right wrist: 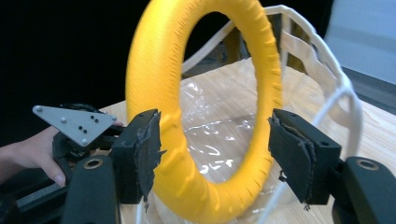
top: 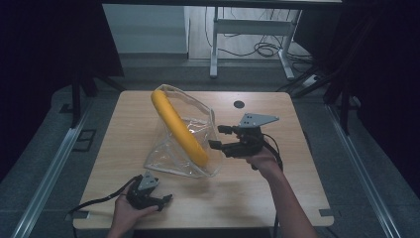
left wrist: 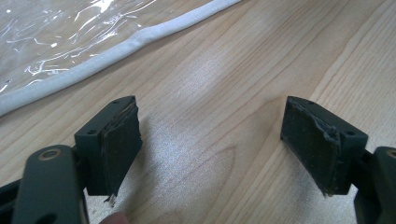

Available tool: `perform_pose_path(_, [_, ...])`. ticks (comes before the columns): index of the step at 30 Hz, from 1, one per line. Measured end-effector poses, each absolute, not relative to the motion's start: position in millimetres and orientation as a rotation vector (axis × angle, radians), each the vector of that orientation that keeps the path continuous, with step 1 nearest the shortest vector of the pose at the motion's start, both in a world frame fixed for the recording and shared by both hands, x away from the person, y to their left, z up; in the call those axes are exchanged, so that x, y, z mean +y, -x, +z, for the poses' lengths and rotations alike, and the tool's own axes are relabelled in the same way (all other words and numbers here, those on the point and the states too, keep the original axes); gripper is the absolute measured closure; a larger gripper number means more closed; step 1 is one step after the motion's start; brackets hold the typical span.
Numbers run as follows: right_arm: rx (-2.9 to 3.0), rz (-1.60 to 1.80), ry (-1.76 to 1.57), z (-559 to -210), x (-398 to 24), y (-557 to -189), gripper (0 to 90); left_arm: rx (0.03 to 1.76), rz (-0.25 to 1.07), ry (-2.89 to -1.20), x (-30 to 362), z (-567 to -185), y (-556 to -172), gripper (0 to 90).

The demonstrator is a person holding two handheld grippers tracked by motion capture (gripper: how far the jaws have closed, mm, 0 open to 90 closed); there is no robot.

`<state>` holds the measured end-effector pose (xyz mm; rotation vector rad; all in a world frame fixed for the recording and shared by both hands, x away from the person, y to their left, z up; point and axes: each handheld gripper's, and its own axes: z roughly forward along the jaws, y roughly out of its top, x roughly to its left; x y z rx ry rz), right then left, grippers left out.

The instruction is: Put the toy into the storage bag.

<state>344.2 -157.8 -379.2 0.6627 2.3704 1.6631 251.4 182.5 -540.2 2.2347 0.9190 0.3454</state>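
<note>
A yellow ring (top: 178,126) stands tilted inside a clear plastic bag (top: 166,161) with white trim, at the middle of the wooden table (top: 277,193). My right gripper (top: 218,137) is just right of the bag, open, its jaws pointing at it. In the right gripper view the ring (right wrist: 156,70) rises close behind the open jaws of that gripper (right wrist: 215,126), and nothing is pressed between the pads. My left gripper (top: 166,199) rests low near the table's front edge, open. Its jaws (left wrist: 210,112) frame bare wood, with the bag's white trim (left wrist: 116,49) beyond them.
A small dark round hole (top: 239,104) sits in the tabletop behind the right gripper. Beyond the table stand a white desk frame (top: 214,49) and floor cables (top: 267,49). The left gripper's grey plate (right wrist: 74,123) and a hand (right wrist: 28,156) show past the ring.
</note>
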Motion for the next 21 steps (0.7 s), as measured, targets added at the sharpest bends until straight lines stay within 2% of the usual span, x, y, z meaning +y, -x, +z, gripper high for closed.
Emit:
perform_pose_path(10, [2.339,1.649,-0.729,-402.1,-178.9,-341.7,34.8,0.923,0.343,-2.233,182.2,-540.6,-251.4,19.9])
perform_pose_path(21, [2.346,1.64,-0.743,-407.7,-177.8,-343.4,34.6,0.918,0.345,-2.238,182.6,-540.3,-251.6,19.9])
